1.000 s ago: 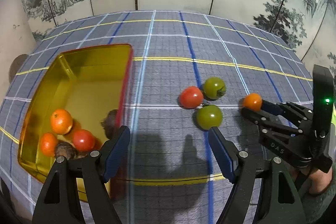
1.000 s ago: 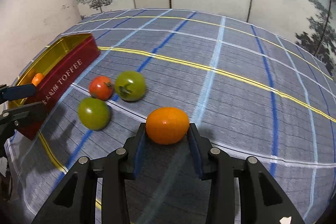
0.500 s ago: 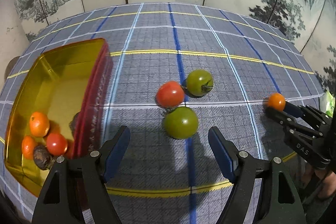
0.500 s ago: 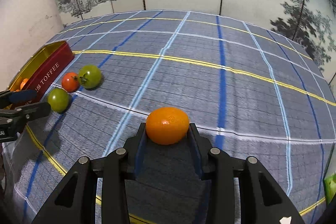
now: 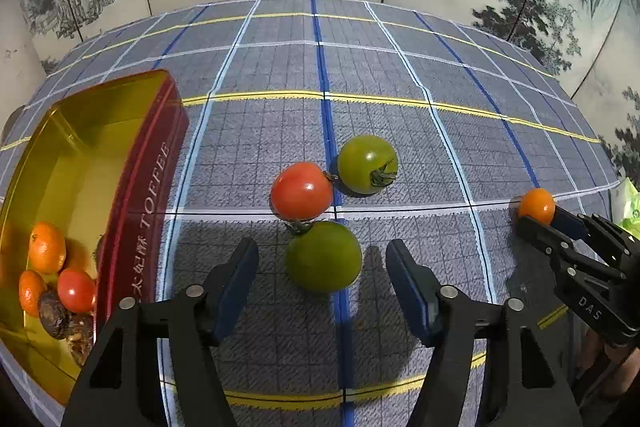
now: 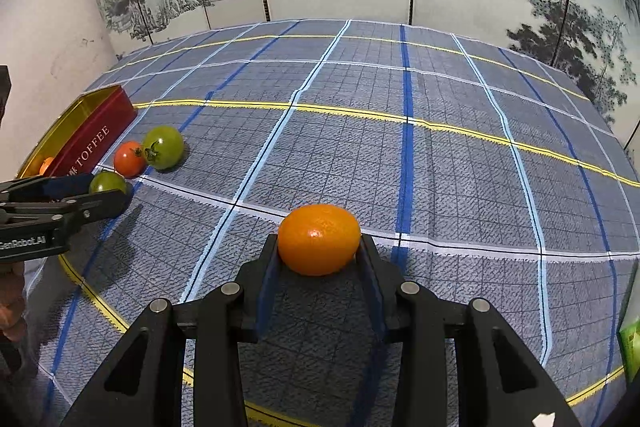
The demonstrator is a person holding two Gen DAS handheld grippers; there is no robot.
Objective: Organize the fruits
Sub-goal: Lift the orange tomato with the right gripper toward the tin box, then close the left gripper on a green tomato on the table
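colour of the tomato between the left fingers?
Green; clearest in the left wrist view.

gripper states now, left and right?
Left gripper: open, closing around the nearest round green tomato, pads not yet touching.
Right gripper: shut on the small orange citrus fruit.

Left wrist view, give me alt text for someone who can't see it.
The left gripper is closing around a green tomato on a plaid cloth, pads not yet touching. A red tomato and another green one lie just beyond; a toffee tin holds fruit.
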